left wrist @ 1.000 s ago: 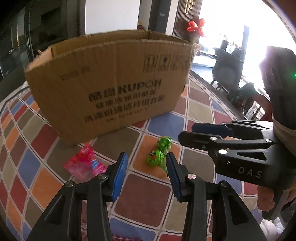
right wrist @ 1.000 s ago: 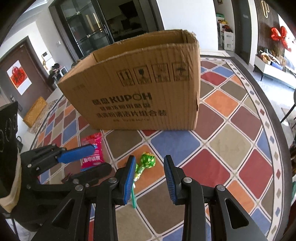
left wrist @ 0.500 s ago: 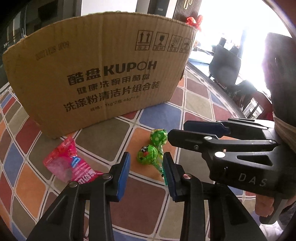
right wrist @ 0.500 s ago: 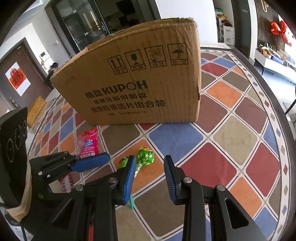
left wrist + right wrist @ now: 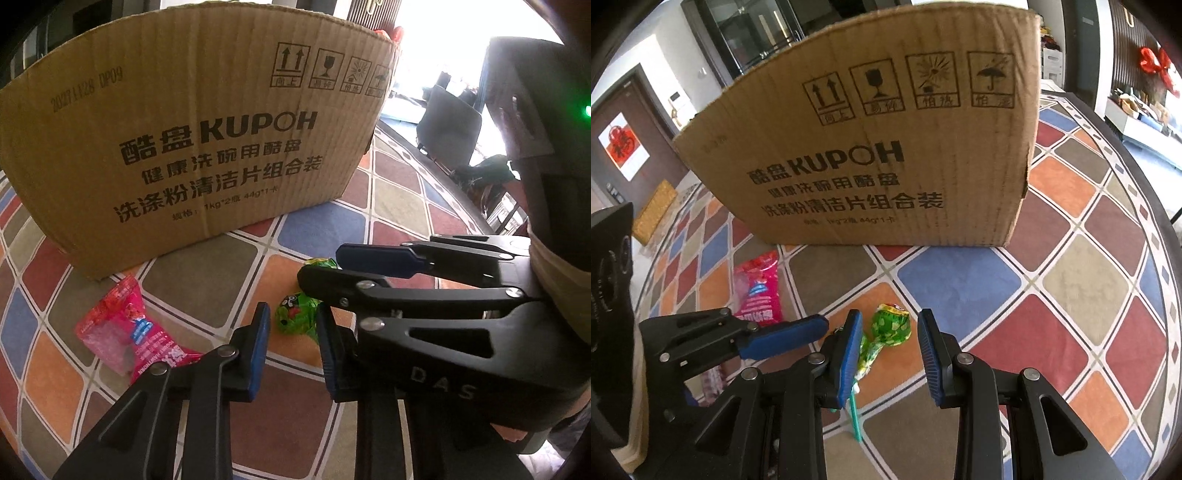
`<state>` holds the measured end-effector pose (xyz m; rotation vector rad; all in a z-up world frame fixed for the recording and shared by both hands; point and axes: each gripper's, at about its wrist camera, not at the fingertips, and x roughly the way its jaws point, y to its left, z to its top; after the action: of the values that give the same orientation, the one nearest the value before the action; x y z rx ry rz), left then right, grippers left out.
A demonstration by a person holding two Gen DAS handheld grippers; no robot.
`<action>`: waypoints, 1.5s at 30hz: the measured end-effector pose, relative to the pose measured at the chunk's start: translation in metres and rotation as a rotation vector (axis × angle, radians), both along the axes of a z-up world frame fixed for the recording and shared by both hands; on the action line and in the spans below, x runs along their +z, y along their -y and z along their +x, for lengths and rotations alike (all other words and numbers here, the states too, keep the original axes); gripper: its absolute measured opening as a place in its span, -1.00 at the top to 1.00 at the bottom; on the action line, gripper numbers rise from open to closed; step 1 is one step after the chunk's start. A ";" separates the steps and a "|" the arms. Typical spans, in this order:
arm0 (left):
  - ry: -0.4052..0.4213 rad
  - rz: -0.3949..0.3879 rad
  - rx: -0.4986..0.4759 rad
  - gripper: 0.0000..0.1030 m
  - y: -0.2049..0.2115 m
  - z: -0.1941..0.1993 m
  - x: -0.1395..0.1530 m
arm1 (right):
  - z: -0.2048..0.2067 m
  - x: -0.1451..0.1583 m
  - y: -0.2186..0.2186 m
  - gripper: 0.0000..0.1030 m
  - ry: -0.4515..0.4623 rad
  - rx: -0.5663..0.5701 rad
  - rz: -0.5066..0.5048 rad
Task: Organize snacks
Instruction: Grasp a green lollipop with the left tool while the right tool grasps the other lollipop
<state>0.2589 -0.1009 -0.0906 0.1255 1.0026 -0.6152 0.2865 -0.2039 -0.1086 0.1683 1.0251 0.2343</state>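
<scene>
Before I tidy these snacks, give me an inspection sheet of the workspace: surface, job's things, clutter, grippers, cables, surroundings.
Surface: checked cloth, lying flat.
Job's things: near lollipop, far lollipop and pink packet, all in front of the box.
Clutter: nothing seen.
Grippers: left gripper closing, near lollipop between its tips; right gripper open, far lollipop between its tips.
Cables: nothing seen.
Surroundings: dark chair, red bow, glass doors.
</scene>
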 end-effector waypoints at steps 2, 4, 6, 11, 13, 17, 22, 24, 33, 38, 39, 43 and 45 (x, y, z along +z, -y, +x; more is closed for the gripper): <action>-0.003 -0.003 0.002 0.50 0.000 0.001 0.000 | 0.001 -0.002 0.000 0.38 -0.002 0.001 -0.003; -0.009 -0.008 0.004 0.51 0.001 0.002 -0.001 | 0.003 -0.003 -0.001 0.38 -0.004 -0.003 -0.004; -0.012 -0.009 0.002 0.52 0.001 0.002 -0.001 | 0.004 -0.003 -0.001 0.38 -0.008 -0.007 -0.010; -0.017 -0.011 0.007 0.54 0.004 0.003 -0.003 | 0.010 -0.009 0.003 0.48 -0.044 -0.014 0.016; -0.016 -0.014 0.007 0.54 0.004 0.003 -0.004 | 0.009 -0.010 0.004 0.48 -0.044 -0.018 0.017; -0.018 -0.018 0.010 0.55 0.001 0.001 -0.004 | 0.005 -0.008 0.006 0.49 -0.031 -0.025 0.000; -0.014 -0.017 0.016 0.56 -0.001 -0.002 -0.004 | -0.005 -0.006 0.016 0.49 -0.019 -0.054 -0.010; -0.011 -0.014 0.018 0.56 0.000 -0.004 -0.004 | -0.010 -0.006 0.018 0.49 -0.011 -0.062 -0.022; 0.013 0.025 0.018 0.56 0.013 -0.007 -0.004 | -0.025 -0.001 0.027 0.49 0.015 -0.079 -0.057; 0.015 0.030 0.028 0.55 0.019 -0.001 -0.005 | -0.031 0.001 0.030 0.49 0.021 -0.085 -0.056; 0.015 0.031 0.029 0.54 0.020 0.000 -0.005 | -0.032 0.001 0.031 0.49 0.020 -0.088 -0.055; 0.008 0.028 0.029 0.52 0.024 0.005 -0.007 | -0.034 -0.001 0.033 0.49 0.015 -0.093 -0.050; 0.011 0.023 0.030 0.55 0.024 0.006 -0.008 | -0.034 -0.002 0.033 0.49 0.013 -0.094 -0.049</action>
<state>0.2646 -0.1247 -0.0981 0.1339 0.9994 -0.5757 0.2521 -0.2365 -0.1107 0.1696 1.0062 0.1250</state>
